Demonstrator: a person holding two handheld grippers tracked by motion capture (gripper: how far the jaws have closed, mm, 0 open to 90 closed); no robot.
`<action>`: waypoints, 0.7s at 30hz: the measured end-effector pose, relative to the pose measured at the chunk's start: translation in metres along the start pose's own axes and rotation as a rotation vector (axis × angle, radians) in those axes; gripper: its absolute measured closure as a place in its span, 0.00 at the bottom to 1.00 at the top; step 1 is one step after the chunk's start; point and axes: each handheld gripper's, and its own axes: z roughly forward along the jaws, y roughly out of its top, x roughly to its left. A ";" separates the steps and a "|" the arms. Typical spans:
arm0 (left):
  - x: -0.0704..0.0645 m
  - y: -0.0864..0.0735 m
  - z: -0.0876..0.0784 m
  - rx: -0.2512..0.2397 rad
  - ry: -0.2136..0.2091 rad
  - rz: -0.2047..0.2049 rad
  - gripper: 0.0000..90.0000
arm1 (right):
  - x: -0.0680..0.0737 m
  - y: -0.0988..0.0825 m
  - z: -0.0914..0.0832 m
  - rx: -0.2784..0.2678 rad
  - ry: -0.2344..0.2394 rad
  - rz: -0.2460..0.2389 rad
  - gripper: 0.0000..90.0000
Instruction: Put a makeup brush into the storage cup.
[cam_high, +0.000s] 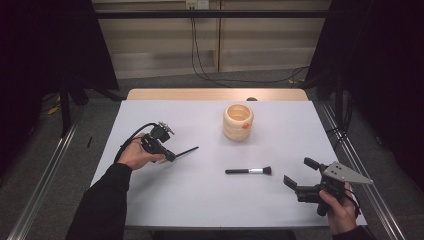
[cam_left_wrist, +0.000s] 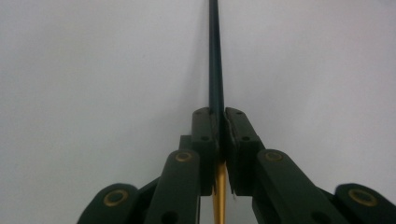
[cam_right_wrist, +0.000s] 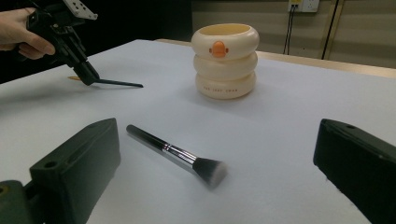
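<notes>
My left gripper (cam_high: 170, 156) is shut on a thin black pencil-like brush (cam_high: 188, 151) with a gold end, low over the white table's left side. In the left gripper view the jaws pinch its black shaft (cam_left_wrist: 215, 56), and the gold part (cam_left_wrist: 219, 191) shows behind them. The right gripper view shows that gripper (cam_right_wrist: 87, 75) and the thin brush (cam_right_wrist: 119, 84) at far left. My right gripper (cam_high: 300, 173) stands open at the front right, nothing between its jaws (cam_right_wrist: 222, 140). A makeup brush (cam_high: 248, 171) (cam_right_wrist: 177, 156) with a silver ferrule lies flat just ahead of it.
A cream holder of stacked rings with an orange duck bill (cam_high: 238, 121) (cam_right_wrist: 225, 60) stands upright at the back centre of the table (cam_high: 200, 200). Metal rails run along both sides, and cables hang at the wall behind.
</notes>
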 end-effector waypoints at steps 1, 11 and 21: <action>0.000 -0.001 -0.002 -0.017 0.005 -0.004 0.93 | 0.000 0.000 0.000 -0.002 0.001 0.006 0.00; 0.001 -0.007 -0.013 -0.095 -0.031 -0.039 0.93 | 0.000 0.000 0.000 -0.003 0.001 0.010 0.00; -0.002 -0.021 -0.020 -0.243 -0.030 -0.082 0.93 | 0.000 0.000 0.000 -0.004 -0.001 0.013 0.00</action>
